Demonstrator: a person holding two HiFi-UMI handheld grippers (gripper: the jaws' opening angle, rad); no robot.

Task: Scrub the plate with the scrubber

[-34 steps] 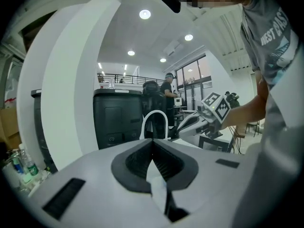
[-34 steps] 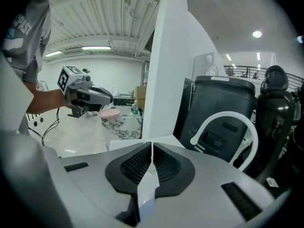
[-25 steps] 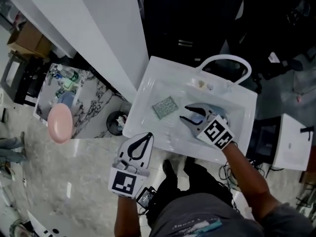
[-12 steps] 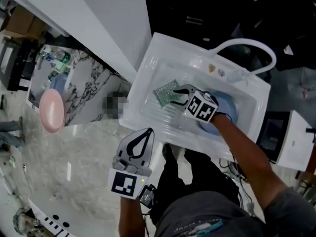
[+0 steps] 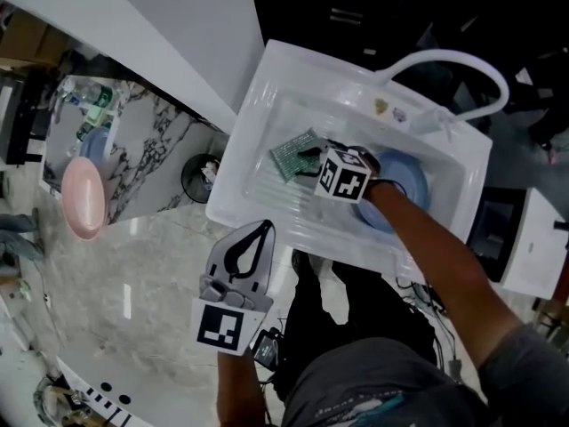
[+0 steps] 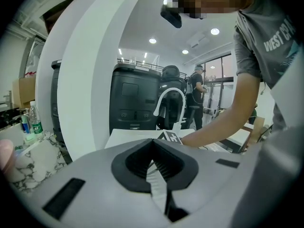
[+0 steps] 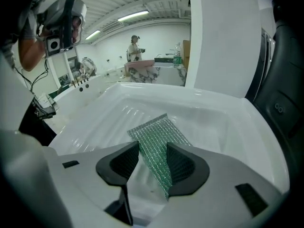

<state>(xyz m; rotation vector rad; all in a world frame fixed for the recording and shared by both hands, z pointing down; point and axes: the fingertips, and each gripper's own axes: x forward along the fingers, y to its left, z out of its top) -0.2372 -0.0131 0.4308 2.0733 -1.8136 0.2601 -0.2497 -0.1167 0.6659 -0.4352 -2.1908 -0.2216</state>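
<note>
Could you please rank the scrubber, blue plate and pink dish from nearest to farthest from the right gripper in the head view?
1. Scrubber: between the right gripper's jaws, which have just been opening.
2. Blue plate: in the sink, behind the gripper.
3. Pink dish: far left, on the counter.

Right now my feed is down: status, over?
Right gripper open, jaws just been opening, scrubber between them, ungripped. Left gripper shut, empty. Plate in sink, nothing blocking.

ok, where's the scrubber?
Head view: green scrubber lies on the sink floor, left of the blue plate, between the jaws of the right hand-held gripper, which have just been opening; not gripped.
</note>
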